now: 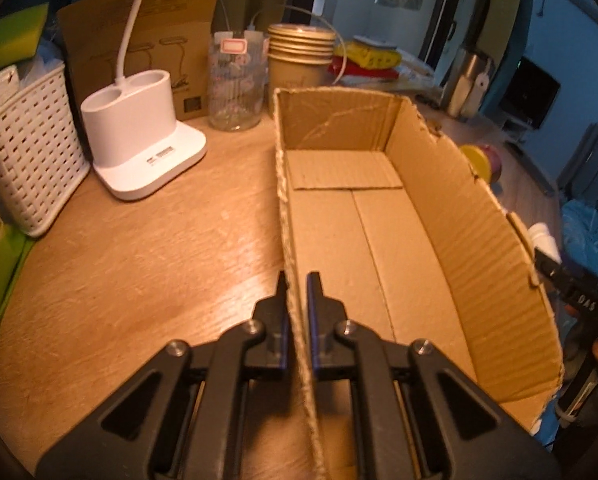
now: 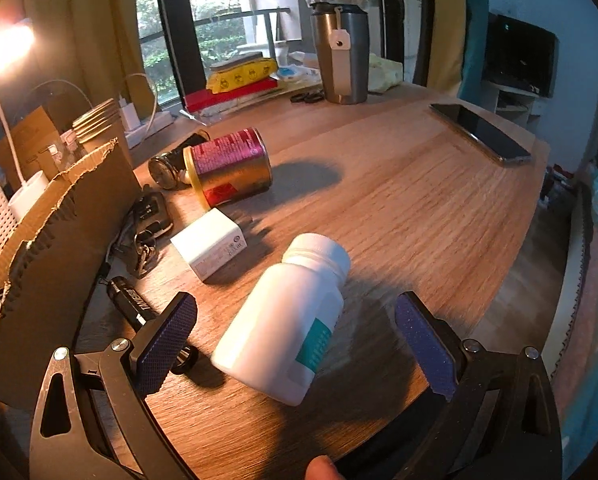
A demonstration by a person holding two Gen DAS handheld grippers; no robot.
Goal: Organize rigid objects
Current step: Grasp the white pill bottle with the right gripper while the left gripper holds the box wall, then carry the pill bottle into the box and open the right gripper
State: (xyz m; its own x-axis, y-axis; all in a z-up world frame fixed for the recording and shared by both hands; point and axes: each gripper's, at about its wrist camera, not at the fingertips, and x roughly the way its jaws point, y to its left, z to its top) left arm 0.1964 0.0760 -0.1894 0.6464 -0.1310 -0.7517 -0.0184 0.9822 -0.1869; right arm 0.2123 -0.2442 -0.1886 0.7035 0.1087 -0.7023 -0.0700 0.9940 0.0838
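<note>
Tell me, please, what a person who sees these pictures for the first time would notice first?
First, the empty cardboard box in the middle of the wooden table, with the left gripper shut on its near wall. Then the white pill bottle lying on its side between the open pads of the right gripper. Behind it, a red and gold can also lies on its side.
</note>
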